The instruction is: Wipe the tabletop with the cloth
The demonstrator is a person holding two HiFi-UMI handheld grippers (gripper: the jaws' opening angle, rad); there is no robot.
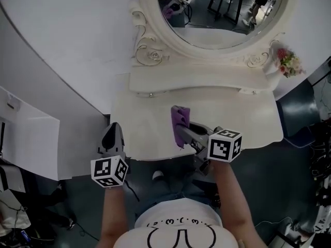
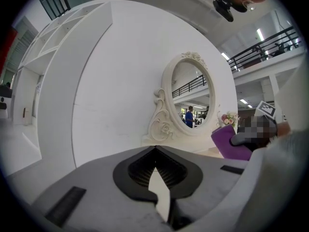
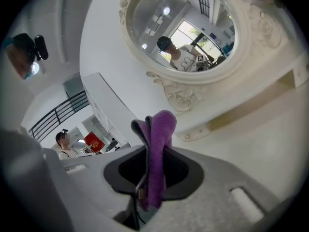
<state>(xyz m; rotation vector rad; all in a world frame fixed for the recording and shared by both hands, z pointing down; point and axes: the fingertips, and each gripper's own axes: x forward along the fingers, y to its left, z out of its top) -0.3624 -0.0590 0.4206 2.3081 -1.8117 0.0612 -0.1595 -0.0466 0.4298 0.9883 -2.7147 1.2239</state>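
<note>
**At the tabletop's front edge: cloth clamped, but bunched**

Right gripper (image 1: 182, 132) is clamped on the purple cloth (image 1: 179, 123) over the middle of the tabletop's (image 1: 238, 112) front edge. Left gripper (image 1: 112, 134) hangs off the front left corner, jaws together on nothing. My worry is that so narrow a fold wipes only a stripe, or drags out of the pinch. Only the head view places the flowers (image 1: 288, 62) at the back right corner. Only the right gripper view shows the cloth doubled upright between the jaws.

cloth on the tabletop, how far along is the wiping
Done: the purple cloth is clamped in the right gripper. In hand: it hangs above the tabletop near the front edge. Left: the wiping itself; no wiped patch shows. The left gripper is shut, empty.
</note>
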